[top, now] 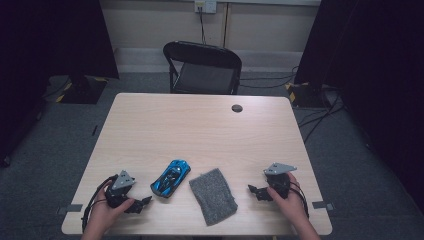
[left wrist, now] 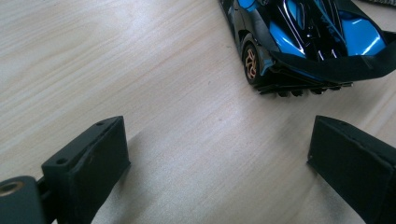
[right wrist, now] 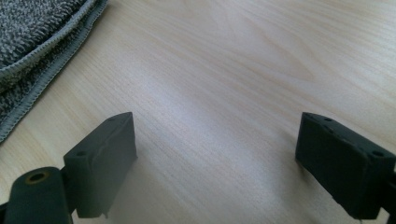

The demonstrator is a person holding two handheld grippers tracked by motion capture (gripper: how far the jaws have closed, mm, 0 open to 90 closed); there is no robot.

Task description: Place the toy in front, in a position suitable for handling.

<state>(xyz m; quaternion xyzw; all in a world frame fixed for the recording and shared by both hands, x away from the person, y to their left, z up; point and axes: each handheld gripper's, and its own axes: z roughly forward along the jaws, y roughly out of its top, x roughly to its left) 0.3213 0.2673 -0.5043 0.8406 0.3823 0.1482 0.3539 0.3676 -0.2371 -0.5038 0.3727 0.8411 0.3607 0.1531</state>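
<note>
Pale wood-grain table [top: 200, 125] fills the middle of the room, standing on grey carpet, and we sit at its near edge with a gripper in each hand.

Nearest us, our left gripper [top: 142, 202] lies low on the table at the near left corner, jaws set wide apart with nothing between them. In the left gripper view bare wood lies between the jaws, and the rear of the blue and black toy car [left wrist: 308, 42] sits just beyond them, its gold-spoked wheel on the table. Our right gripper [top: 255, 191] rests near the right edge, jaws likewise spread and empty. In the right gripper view they frame bare wood, with the folded grey cloth [right wrist: 37, 46] off at the upper left.

Between the grippers, the car sits left of the cloth, near it but apart, nose angled away to the right.

Farther off, a round dark grommet [top: 237, 108] marks the far side of the table. Beyond it stands a black folding chair [top: 202, 67] before a light wall, flanked by dark curtains [top: 380, 60].
</note>
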